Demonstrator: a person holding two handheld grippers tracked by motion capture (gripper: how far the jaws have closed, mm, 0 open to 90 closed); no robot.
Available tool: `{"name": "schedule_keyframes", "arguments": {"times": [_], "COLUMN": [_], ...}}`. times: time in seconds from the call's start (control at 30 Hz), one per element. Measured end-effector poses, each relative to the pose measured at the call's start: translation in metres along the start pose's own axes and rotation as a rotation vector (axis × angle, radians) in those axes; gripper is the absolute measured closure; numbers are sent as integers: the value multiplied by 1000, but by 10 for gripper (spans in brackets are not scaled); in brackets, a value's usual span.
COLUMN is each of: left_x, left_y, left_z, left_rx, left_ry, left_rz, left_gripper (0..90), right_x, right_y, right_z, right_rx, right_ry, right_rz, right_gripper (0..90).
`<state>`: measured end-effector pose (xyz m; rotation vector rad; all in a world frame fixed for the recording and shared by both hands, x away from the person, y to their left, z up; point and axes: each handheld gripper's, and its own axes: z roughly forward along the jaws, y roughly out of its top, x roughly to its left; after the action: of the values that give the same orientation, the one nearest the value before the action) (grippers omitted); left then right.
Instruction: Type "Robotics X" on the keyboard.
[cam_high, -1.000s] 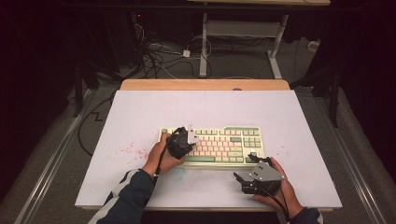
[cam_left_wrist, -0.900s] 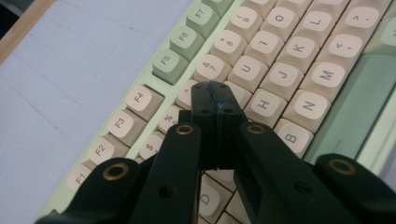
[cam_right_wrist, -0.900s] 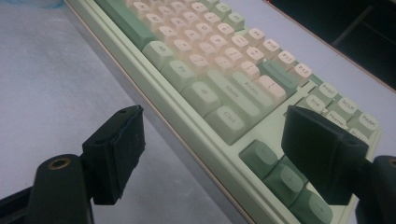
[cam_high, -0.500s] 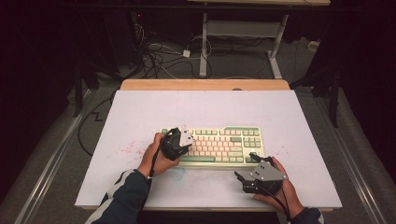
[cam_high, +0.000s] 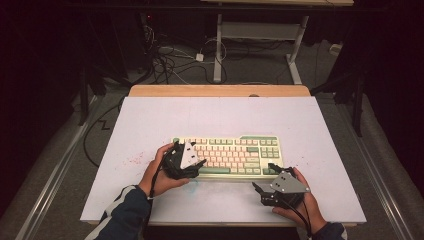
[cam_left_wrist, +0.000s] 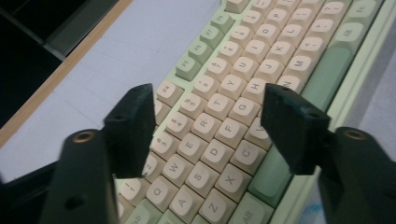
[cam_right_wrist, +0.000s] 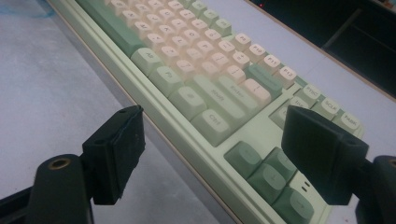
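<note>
Left tongs (cam_high: 192, 162) shifted left, keyboard (cam_high: 235, 150) beneath

The bench (cam_high: 210, 115) has a pale white top with a light wooden strip (cam_high: 220, 90) along its far edge. Around it the room is dark. Grey floor (cam_high: 45, 170) shows on the left and right, crossed by metal rails (cam_high: 50, 187). Beyond the far edge, tangled cables (cam_high: 170, 60) lie on the floor beside the white legs of another table (cam_high: 218, 45).
</note>
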<state>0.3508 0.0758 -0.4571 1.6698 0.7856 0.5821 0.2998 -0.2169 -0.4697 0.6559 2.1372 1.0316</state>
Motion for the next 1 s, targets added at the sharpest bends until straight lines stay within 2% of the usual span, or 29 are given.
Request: {"name": "schedule_keyframes", "arguments": {"times": [0.07,0.27,0.43,0.77,0.93,1.0], "left_x": [0,4,8,18,22,24], "left_y": [-1,-3,-6,-15,-23,-25], "left_z": [-4,-15,-25,-46,-56,-60], "left_rx": [-22,-65,-76,-89,-84,-79], "left_ry": [12,22,22,59,79,84], "left_rz": [13,-8,-12,-17,-11,-11], "left_gripper": [261,231,225,207,207,207], "right_x": [0,0,-1,-2,-3,-5], "right_y": [0,0,0,1,2,3], "right_z": [-1,0,1,2,1,1], "right_rx": [-5,1,1,7,8,4], "right_ry": [-1,2,0,0,-13,-6], "right_rz": [1,0,5,6,-3,10], "right_gripper": [224,223,223,234,314,393]}}
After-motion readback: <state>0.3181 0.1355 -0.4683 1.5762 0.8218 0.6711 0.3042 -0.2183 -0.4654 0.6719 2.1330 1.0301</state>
